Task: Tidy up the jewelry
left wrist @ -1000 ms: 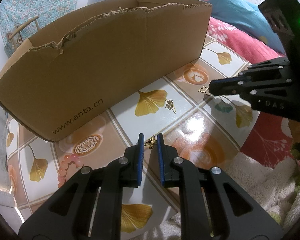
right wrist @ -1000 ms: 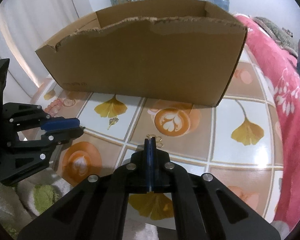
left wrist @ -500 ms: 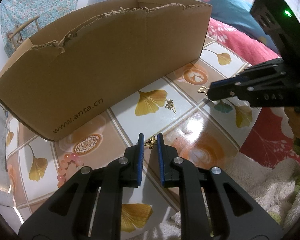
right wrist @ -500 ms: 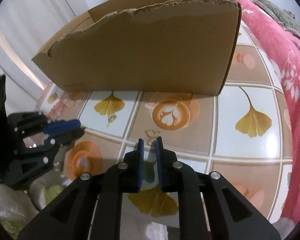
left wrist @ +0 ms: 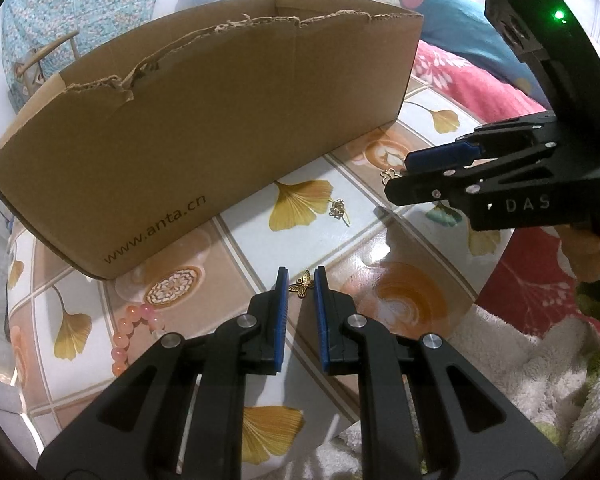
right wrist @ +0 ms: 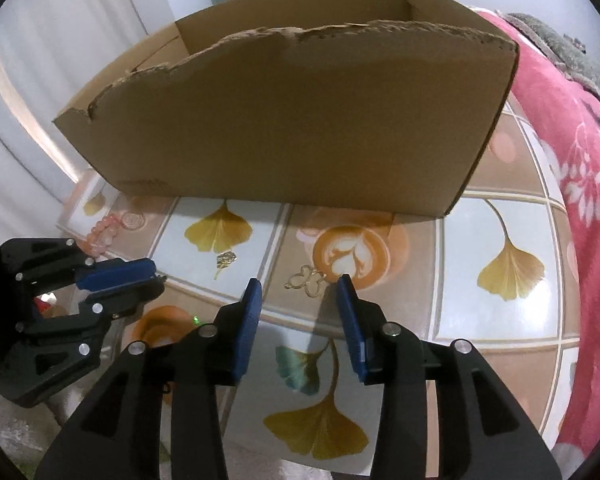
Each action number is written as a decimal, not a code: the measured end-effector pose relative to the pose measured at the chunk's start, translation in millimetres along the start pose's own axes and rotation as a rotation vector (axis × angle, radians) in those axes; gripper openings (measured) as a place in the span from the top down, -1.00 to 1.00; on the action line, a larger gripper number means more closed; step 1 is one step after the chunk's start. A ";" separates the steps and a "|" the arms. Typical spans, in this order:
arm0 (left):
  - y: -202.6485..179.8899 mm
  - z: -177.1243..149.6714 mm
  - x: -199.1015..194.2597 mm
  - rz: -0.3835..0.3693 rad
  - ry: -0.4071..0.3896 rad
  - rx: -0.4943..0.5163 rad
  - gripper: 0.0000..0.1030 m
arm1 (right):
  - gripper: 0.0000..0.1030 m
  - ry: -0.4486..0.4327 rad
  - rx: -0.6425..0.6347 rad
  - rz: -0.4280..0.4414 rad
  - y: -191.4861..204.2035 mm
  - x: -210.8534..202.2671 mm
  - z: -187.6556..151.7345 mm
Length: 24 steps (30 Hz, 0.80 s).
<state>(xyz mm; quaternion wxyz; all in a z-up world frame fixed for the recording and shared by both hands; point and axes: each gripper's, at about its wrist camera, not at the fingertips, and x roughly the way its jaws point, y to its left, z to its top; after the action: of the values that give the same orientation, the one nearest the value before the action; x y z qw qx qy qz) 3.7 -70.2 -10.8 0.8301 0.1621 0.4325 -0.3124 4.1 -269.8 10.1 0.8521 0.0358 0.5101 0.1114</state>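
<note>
My left gripper is slightly open, its blue pads on either side of a small gold butterfly charm that lies on the patterned tabletop. My right gripper is open just behind a gold butterfly-outline charm on the table. A third gold knot charm lies by a ginkgo leaf print, also in the right wrist view. A pink bead bracelet lies to the left. A torn cardboard box stands behind all of them.
The round table has a glossy tile-and-leaf print. A red flowered blanket lies along the right. A white fluffy towel lies at the near edge. The right gripper body hovers over the table's right side.
My right gripper has gone from shut to open and lifted back a little from the outline charm. My left gripper and its butterfly charm have not moved.
</note>
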 end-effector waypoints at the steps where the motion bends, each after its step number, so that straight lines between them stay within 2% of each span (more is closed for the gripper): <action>1: 0.5 -0.1 -0.2 -0.003 0.000 0.000 0.77 | 0.25 -0.010 -0.012 -0.023 2.5 -1.1 -0.1; 7: 1.7 -0.4 -1.1 -0.008 -0.002 -0.001 0.77 | 0.25 -0.033 -0.091 -0.069 6.5 -3.9 2.0; 12: 1.6 -0.4 -0.9 -0.009 -0.004 0.000 0.76 | 0.25 -0.045 -0.210 0.070 4.8 -2.0 12.0; 16: 1.4 0.0 -0.6 -0.007 0.000 0.001 0.76 | 0.25 -0.011 -0.304 0.106 8.6 11.9 17.1; 19: 0.6 0.9 -0.4 -0.004 0.003 0.005 0.76 | 0.25 0.019 -0.299 0.140 6.1 12.5 15.3; 24: 1.0 1.9 -0.1 -0.007 0.005 0.000 0.77 | 0.25 0.061 -0.197 0.177 4.5 0.4 -1.4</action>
<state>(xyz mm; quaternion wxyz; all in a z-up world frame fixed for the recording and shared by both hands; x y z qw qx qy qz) 5.5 -70.5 -9.6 0.8280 0.1613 0.4350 -0.3150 2.4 -265.4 9.8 0.8226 -0.0068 0.5170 0.2366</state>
